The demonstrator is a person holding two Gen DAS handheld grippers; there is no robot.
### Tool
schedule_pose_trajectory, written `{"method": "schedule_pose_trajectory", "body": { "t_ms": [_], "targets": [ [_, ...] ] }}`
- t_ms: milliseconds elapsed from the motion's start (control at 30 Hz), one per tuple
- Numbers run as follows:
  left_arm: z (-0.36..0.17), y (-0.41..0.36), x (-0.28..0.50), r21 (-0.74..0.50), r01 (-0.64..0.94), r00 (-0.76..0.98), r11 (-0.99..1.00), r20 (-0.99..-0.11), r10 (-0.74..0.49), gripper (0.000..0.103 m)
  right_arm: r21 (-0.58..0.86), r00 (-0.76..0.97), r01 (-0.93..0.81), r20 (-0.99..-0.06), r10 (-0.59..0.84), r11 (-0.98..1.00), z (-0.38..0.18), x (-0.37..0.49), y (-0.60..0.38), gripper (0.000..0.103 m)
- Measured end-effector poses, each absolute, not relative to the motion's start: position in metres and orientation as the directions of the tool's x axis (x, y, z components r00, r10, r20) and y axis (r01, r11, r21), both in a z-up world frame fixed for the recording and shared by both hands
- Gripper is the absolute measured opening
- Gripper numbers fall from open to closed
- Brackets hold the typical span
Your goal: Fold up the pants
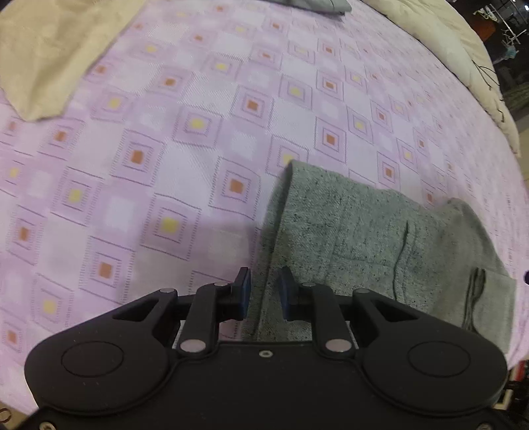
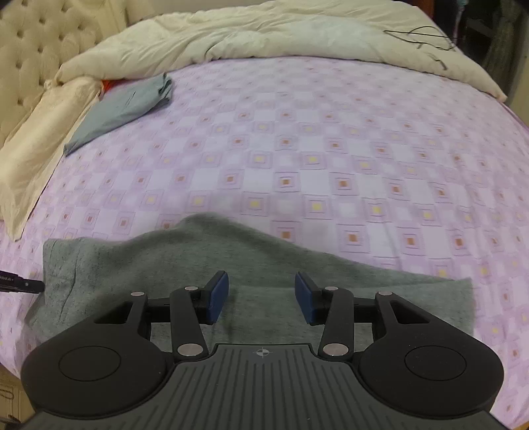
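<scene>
The grey pants (image 2: 231, 264) lie flat on the bed (image 2: 330, 149), folded over, filling the lower middle of the right wrist view and the lower right of the left wrist view (image 1: 363, 231); the bed wears a purple checked sheet (image 1: 165, 132). The left hand-held gripper (image 1: 264, 294) hovers over the pants' left edge, its blue pads (image 1: 245, 291) a narrow gap apart and holding nothing; the right hand-held gripper (image 2: 261, 294) sits above the pants with its pads (image 2: 220, 294) spread wide, also holding nothing. A cream duvet (image 2: 264, 29) is bunched along the top of the frame; a folded grey-blue garment (image 2: 125, 106) lies at upper left beside a cream pillow (image 2: 43, 132); a tufted headboard (image 2: 43, 36) fills the upper left corner.
</scene>
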State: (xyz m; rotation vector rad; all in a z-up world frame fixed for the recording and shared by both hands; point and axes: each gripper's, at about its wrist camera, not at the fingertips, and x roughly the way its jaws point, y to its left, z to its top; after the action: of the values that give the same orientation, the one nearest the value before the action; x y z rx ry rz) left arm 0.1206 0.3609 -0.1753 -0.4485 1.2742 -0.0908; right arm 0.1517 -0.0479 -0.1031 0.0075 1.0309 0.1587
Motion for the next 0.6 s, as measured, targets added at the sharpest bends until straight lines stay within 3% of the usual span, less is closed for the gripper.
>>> {"method": "schedule_pose_trajectory", "body": {
  "t_ms": [267, 600],
  "targets": [
    [-0.184, 0.372, 0.120, -0.499, -0.171, 0.267, 0.850, -0.854, -0.447, 0.030, 0.079, 0.483, -0.242, -0.855, 0.191, 0.967, -0.096, 0.165, -0.012, 0.043],
    [-0.185, 0.363, 0.130, -0.422, -0.144, 0.263, 0.895, -0.888, -0.377, 0.033, 0.098, 0.484, -0.290, -0.843, 0.235, 0.952, -0.091, 0.176, 0.012, 0.043]
  ]
}}
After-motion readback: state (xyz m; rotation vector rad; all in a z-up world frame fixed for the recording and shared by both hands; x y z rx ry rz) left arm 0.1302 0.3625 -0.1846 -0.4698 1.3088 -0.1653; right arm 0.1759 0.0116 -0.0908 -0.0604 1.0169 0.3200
